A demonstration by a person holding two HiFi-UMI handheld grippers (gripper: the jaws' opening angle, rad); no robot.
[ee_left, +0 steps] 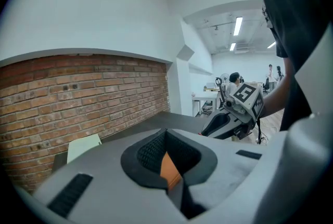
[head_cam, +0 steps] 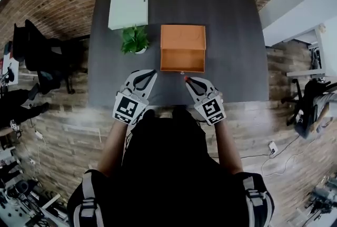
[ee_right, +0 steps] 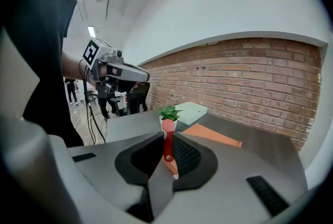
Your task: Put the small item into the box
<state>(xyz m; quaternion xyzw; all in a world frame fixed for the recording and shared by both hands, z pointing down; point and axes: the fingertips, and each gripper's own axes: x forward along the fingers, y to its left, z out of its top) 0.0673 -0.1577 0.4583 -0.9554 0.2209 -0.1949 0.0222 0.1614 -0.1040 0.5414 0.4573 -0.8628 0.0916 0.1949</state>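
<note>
The small item (ee_right: 167, 146) is a slim red strip with a rounded end and what looks like a small rivet, pinched in the closed right claw (ee_right: 165, 134). Its long axis runs along the jaws, the rounded end pointing past the tips toward the worktop's (head_cam: 231, 36) far edge, held above the near edge just short of the open orange box (head_cam: 182, 57). The left claw (ee_left: 166, 134) is closed on nothing.
</note>
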